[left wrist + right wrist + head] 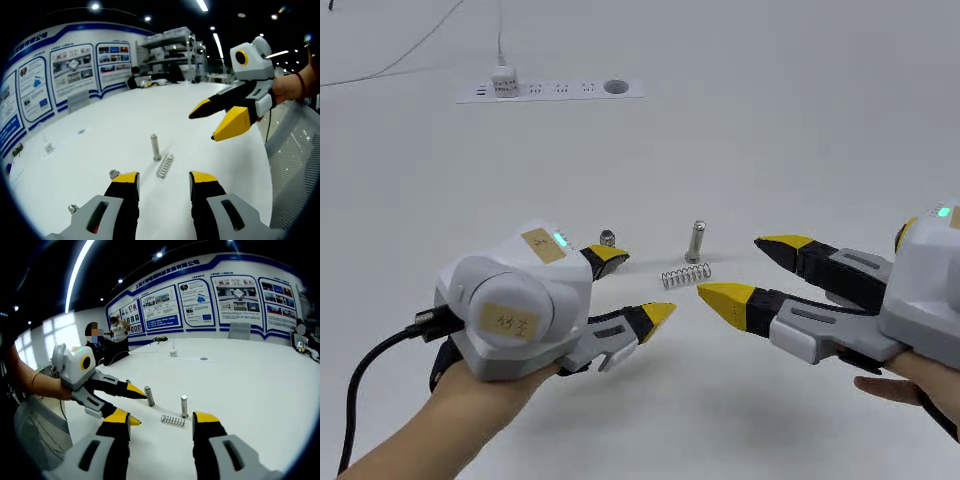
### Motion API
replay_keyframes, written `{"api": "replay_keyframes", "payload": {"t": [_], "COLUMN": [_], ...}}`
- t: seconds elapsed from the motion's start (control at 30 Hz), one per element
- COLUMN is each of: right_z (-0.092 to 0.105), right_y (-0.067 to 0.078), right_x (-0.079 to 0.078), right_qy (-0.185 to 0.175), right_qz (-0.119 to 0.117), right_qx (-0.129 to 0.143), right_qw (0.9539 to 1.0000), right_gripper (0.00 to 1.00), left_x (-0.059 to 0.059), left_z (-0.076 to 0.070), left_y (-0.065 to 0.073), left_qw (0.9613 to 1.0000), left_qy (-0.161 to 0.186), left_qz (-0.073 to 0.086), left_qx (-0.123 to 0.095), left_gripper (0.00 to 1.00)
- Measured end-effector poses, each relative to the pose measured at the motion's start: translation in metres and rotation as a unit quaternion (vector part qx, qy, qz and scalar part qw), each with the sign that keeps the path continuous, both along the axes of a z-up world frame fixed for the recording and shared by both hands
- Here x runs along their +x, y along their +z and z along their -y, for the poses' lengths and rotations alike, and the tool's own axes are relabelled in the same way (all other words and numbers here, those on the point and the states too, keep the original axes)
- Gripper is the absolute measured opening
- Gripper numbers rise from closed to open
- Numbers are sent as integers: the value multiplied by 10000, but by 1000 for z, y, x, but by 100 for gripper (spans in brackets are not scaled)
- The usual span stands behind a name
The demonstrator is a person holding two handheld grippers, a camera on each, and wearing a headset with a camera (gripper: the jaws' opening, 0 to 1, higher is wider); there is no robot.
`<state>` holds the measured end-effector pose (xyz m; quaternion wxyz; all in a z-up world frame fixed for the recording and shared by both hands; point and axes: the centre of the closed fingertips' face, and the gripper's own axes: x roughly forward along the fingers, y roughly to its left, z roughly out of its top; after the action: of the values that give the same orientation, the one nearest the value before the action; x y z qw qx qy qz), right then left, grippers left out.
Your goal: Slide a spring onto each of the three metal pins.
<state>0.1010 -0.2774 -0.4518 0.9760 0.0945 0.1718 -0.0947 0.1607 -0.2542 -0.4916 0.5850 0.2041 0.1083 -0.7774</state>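
Silver coil spring (685, 275) flat beside upright pin (696, 240); left gripper (635, 283), right gripper (730, 266) both spread, empty

- Your left hand-held gripper (635, 283): white body, black jaws, yellow tips, green light.
- Your right hand-held gripper (732, 267): the same colours.
- The spring (685, 274) and pin (696, 241): silver.
- The table (770, 130): plain white.
- The power strip (550, 90): white.
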Motion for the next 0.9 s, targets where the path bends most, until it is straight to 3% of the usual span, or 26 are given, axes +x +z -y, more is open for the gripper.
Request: {"api": "replay_keyframes", "payload": {"t": [0.23, 0.43, 0.63, 0.67, 0.7, 0.73, 0.9], "right_z": [1, 3, 4, 4, 5, 7, 10], "right_y": [-6, -11, -15, -16, -17, -18, -17], "right_x": [-8, -14, -20, -20, -21, -22, -23], "right_qy": [39, 32, -49, -64, -112, -141, -222], "right_qz": [-99, -173, -193, -191, -200, -201, -145], "right_qx": [-102, -104, -17, 1, 63, 93, 122], "right_qw": [9999, 9998, 9998, 9998, 9997, 9997, 9996], "right_gripper": [52, 53, 53, 53, 53, 53, 52], "left_x": [-4, -6, -5, -5, -7, -6, -6], "left_z": [12, 23, 32, 33, 33, 35, 37], "left_y": [-11, -26, -32, -34, -35, -35, -40], "left_qw": [9998, 9988, 9987, 9987, 9986, 9987, 9982], "left_qy": [-123, -200, -175, -154, -122, -121, -194], "left_qz": [86, 304, 262, 216, -8, -51, 45], "left_qx": [102, 340, 398, 440, 511, 491, 563], "left_gripper": [37, 34, 30, 30, 29, 28, 26]}}
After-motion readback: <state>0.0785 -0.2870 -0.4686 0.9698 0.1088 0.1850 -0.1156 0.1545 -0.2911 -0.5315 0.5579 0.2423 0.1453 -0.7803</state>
